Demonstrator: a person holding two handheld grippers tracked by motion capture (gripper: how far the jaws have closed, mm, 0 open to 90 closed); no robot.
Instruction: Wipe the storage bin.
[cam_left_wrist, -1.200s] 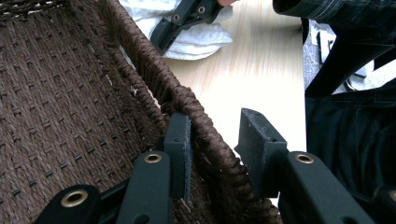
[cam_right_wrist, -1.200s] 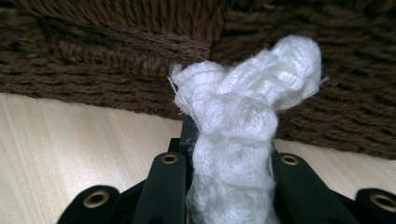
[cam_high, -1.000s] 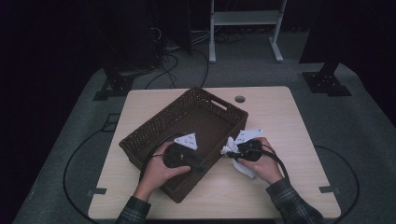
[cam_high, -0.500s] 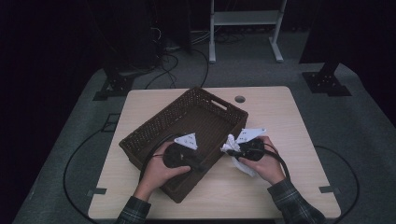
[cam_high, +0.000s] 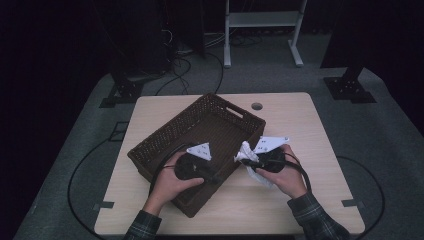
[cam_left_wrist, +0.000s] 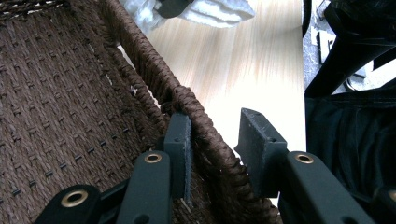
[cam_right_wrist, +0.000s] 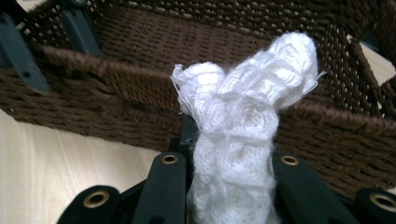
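Note:
A brown wicker basket (cam_high: 170, 129) sits at an angle on the light wooden table (cam_high: 310, 130). My left gripper (cam_high: 216, 178) straddles its near right wall, one jaw inside and one outside, and both pads press the weave (cam_left_wrist: 70, 93). My right gripper (cam_high: 253, 159) hovers just outside that same wall, shut on a white knitted cloth (cam_high: 244, 151). The cloth (cam_right_wrist: 243, 116) stands up in a bunch between the jaws of that gripper (cam_right_wrist: 229, 156), with the basket wall (cam_right_wrist: 116, 84) right behind it. The left gripper (cam_right_wrist: 49, 39) is at the upper left of the right gripper view.
A small round hole (cam_high: 257, 106) lies in the table behind the basket. Black cables loop over the grey floor (cam_high: 90, 165) on both sides. A white stand (cam_high: 260, 20) and dark tripod feet (cam_high: 350, 87) are at the back.
My right gripper has risen a little with the white cloth and come closer to the basket wall. The left gripper has stayed on the wall.

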